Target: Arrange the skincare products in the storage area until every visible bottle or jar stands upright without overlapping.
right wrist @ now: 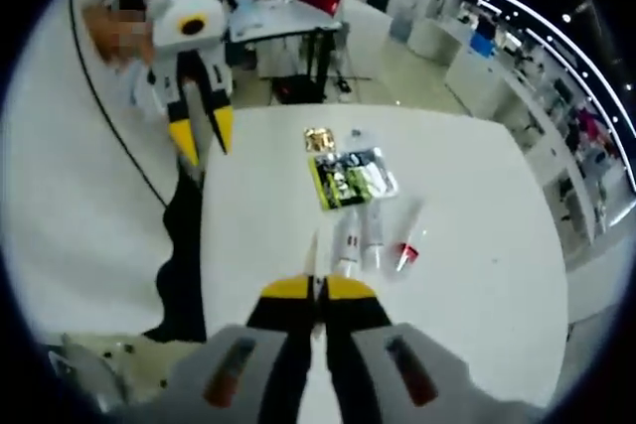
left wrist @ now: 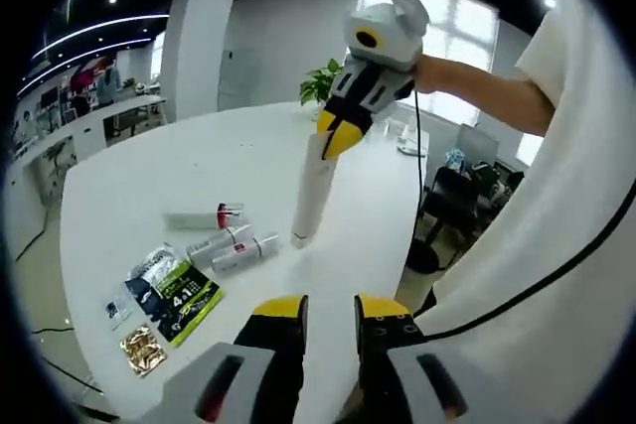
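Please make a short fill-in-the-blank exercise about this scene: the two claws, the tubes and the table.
1. The right claw is shut on a white ____ held above the table.
2. The left claw is ____ and holds nothing.
3. The tube with the red cap is ____ on the table, not upright.
4. The green sachet is flat on the ____.

Missing words: tube; open; lying; table.

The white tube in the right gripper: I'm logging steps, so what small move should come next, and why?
Probably lower the white tube until its bottom end meets the white table on bare surface, then let go. The right gripper holds it by the top, hanging nearly upright beside three tubes lying flat; the left gripper is open.
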A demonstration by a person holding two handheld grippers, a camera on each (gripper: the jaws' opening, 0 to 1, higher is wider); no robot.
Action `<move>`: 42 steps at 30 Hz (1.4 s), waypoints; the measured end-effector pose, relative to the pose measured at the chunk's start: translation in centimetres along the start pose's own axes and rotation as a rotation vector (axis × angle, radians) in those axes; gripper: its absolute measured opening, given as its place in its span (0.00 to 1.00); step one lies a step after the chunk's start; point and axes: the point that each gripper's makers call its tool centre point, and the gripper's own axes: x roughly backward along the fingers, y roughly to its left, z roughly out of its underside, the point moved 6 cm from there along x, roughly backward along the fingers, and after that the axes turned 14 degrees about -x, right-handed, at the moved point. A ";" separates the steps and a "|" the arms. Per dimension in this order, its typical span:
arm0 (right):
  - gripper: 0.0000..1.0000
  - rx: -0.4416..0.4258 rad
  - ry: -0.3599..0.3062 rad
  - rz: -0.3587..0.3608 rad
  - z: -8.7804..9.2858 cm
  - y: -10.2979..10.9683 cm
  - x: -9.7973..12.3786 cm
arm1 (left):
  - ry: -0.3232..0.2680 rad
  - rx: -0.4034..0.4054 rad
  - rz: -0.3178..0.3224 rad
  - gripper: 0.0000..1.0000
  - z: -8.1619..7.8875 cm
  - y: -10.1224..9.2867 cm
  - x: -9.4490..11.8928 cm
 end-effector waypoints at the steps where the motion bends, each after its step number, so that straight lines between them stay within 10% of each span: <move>1: 0.00 0.001 0.001 -0.003 0.1 -0.2 0.3 | -0.003 0.010 -0.007 0.18 -0.1 -0.2 -0.3; 15: 0.00 0.005 0.018 0.028 3.5 -7.4 1.4 | -0.084 0.163 -0.068 0.18 -1.5 -4.4 -6.9; 23: 0.00 0.011 0.030 0.018 1.0 -10.8 -1.0 | -0.117 0.224 -0.110 0.17 -2.4 -4.3 -3.9; 32: 0.00 -0.012 0.030 0.021 -0.9 -13.1 -4.6 | -0.035 0.197 -0.130 0.17 0.3 -3.0 0.2; 42: 0.00 -0.101 -0.034 -0.007 -0.1 -15.3 -4.0 | -0.093 0.334 -0.174 0.17 0.3 -2.6 -1.1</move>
